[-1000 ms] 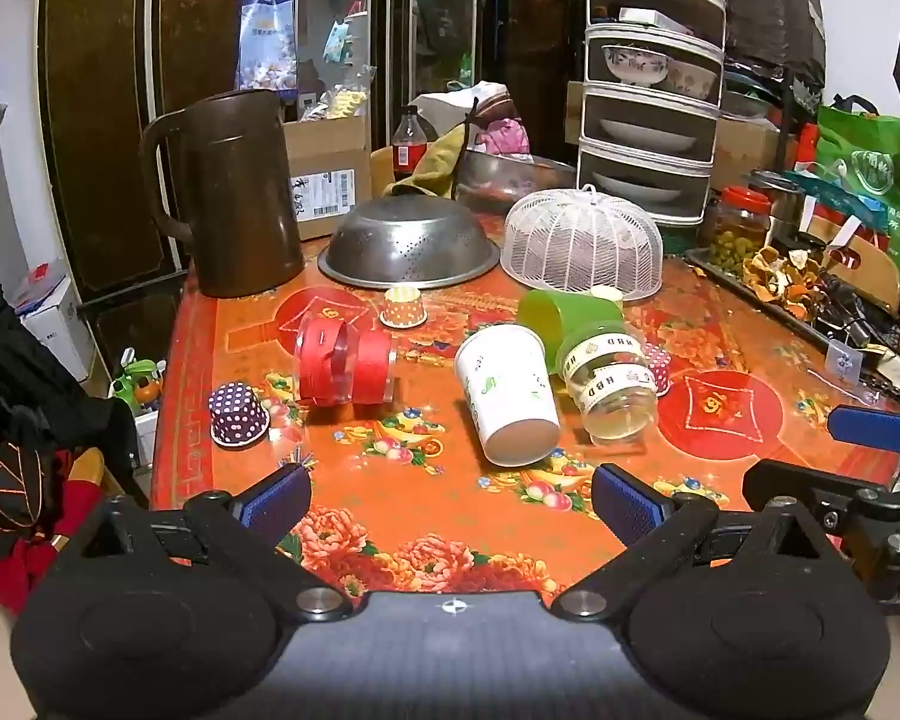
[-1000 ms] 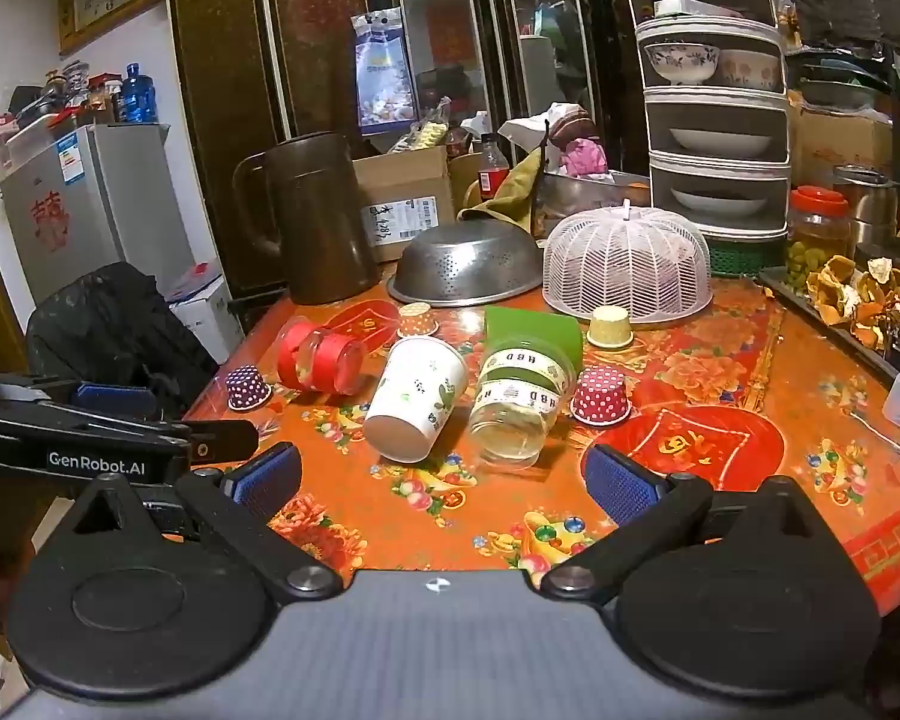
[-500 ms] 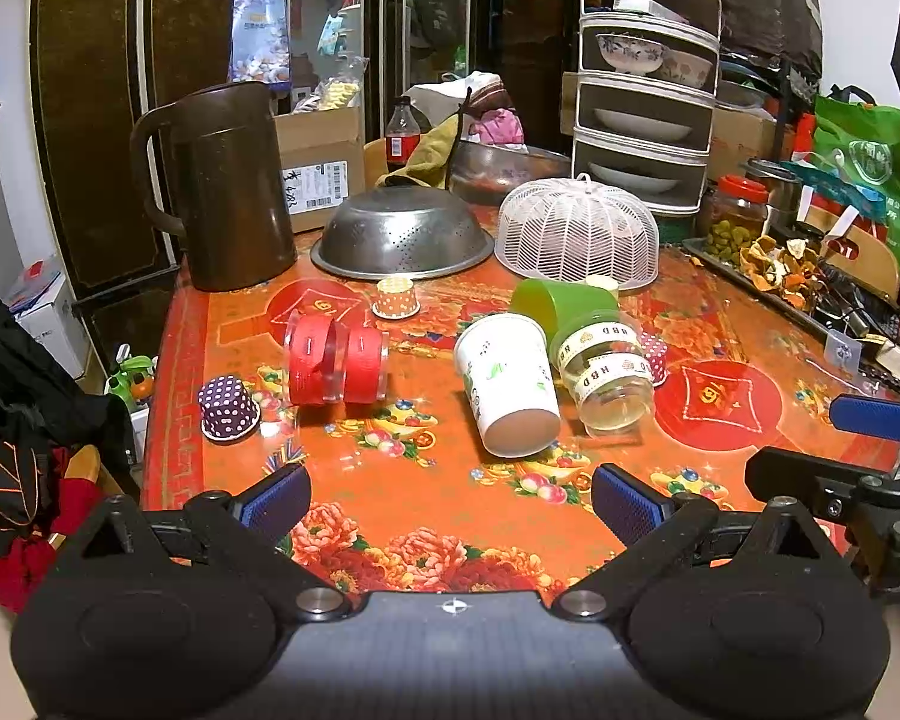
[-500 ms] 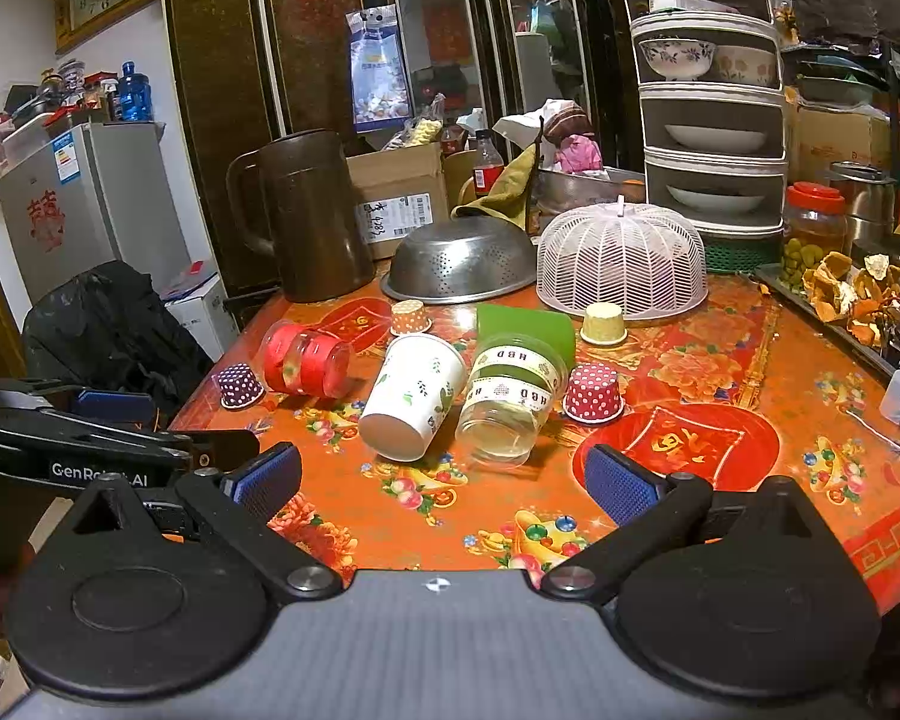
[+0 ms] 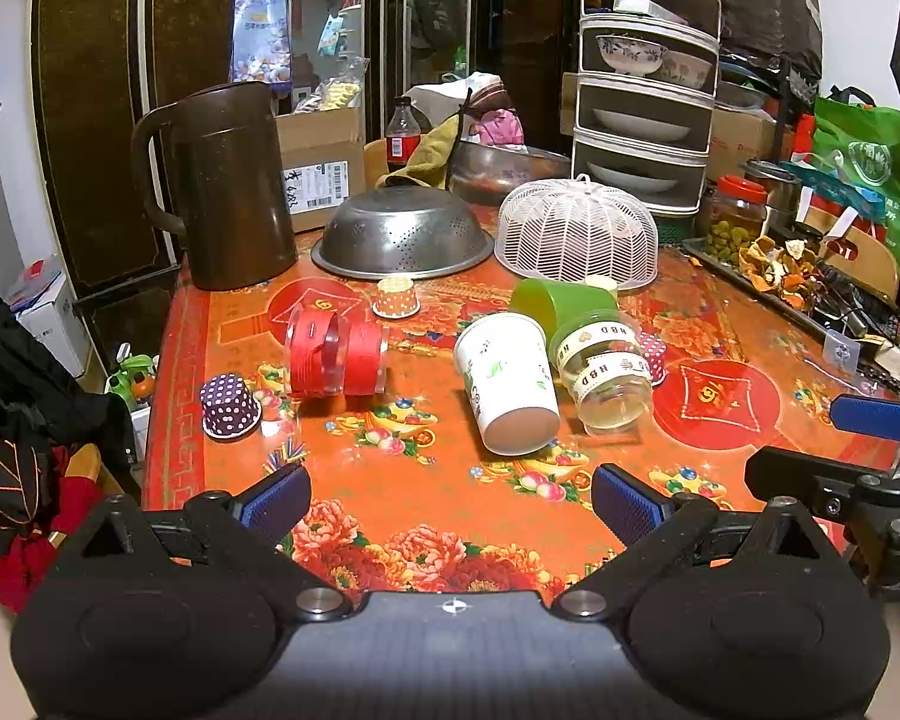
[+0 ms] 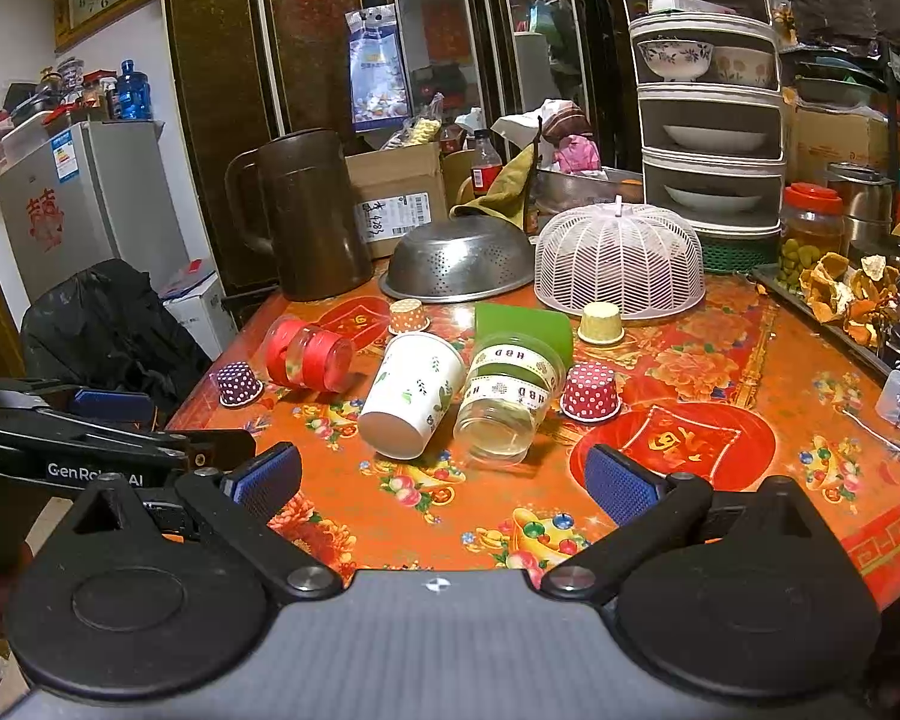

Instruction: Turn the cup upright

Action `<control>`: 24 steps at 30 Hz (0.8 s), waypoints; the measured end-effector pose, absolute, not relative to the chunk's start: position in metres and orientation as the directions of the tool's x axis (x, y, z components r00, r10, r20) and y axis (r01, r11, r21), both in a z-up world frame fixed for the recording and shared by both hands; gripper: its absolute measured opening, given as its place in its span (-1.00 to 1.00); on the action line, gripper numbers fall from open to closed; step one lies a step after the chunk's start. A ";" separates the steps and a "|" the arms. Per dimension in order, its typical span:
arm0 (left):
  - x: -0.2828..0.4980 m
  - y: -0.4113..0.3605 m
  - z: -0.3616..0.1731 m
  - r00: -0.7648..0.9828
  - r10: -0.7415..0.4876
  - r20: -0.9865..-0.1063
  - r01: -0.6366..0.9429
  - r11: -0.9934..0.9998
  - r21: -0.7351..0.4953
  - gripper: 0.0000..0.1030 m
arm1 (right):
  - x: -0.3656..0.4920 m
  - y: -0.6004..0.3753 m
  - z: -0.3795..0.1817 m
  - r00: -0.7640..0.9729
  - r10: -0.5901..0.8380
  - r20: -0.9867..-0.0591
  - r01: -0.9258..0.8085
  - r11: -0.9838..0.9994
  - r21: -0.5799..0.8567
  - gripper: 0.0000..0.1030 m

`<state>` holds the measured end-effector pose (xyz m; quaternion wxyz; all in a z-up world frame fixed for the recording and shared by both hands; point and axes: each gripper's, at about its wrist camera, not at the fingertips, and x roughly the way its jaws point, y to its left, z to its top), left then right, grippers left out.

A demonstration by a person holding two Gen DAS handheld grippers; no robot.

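Observation:
A white paper cup with a leaf print (image 5: 507, 381) lies on its side mid-table, its base toward me; it also shows in the right wrist view (image 6: 411, 393). A clear cup with HBD ribbon (image 5: 606, 375) and a green cup (image 5: 561, 303) lie on their sides right beside it. A clear cup wrapped in red (image 5: 336, 351) lies to the left. My left gripper (image 5: 450, 504) is open and empty, back from the cups near the table's front edge. My right gripper (image 6: 441, 480) is open and empty, also short of the cups.
Small dotted paper liners (image 5: 229, 407) (image 6: 591, 391) stand upside down on the orange tablecloth (image 5: 426, 480). A brown jug (image 5: 228, 186), an upturned steel colander (image 5: 402, 234) and a white mesh cover (image 5: 576, 234) stand behind. A tray of peels (image 5: 774, 270) is at the right.
Both grippers have drawn slightly back and up, so the cups look a little farther off. Nothing on the table has moved. Both grippers stay open.

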<state>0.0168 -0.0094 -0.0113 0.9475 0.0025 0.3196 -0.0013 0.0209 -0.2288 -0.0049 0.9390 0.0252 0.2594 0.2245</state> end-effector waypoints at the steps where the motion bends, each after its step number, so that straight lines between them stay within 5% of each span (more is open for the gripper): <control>1: 0.017 -0.010 -0.011 0.796 -0.001 -0.605 0.005 1.000 0.004 0.96 | 0.021 -0.229 -0.005 0.765 0.434 -0.476 -0.408 0.898 0.164 0.98; 24: 0.015 -0.007 -0.011 0.795 0.000 -0.607 0.002 1.000 0.001 0.96 | 0.020 -0.229 -0.006 0.762 0.431 -0.483 -0.407 0.899 0.159 0.98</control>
